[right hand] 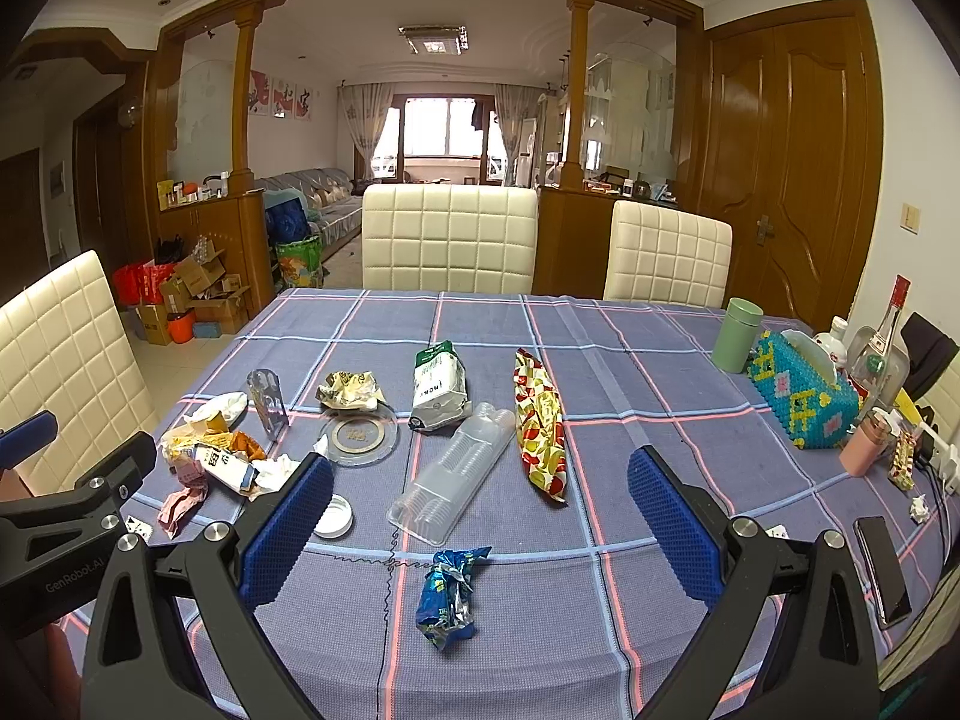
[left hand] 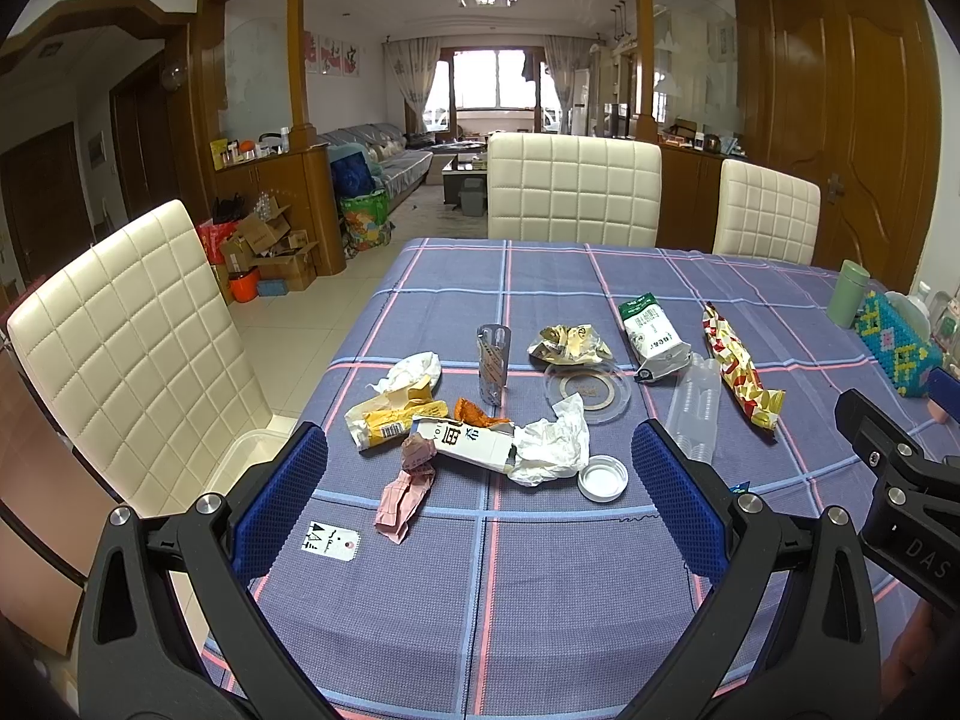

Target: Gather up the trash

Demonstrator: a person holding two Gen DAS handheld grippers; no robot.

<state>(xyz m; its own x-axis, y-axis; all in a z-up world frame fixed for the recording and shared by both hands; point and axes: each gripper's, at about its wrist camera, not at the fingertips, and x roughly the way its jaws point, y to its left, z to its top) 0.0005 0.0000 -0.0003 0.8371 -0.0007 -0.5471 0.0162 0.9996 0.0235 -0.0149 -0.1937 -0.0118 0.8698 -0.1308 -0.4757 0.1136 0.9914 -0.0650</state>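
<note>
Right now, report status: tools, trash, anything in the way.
Left tool open, empty. Right tool open, empty. Wrappers, tissues, blue foil packet all loose on tablecloth. Nothing blocking.

On the arm of your right claw (left hand: 918, 546), seen from the left wrist view, you can read the letters "DAS"; the rest runs out of frame. On the arm of your left claw (right hand: 66, 546), seen from the right wrist view, you can read "GenRobot.AI". The white carton (left hand: 465, 443) on the desk (left hand: 540, 600) bears one large dark character, not legible to you here. The yellow wrapper (left hand: 390, 420) carries a barcode, digits too small. Print on the green-and-white bag (right hand: 439, 384) is too blurred to read.
</note>
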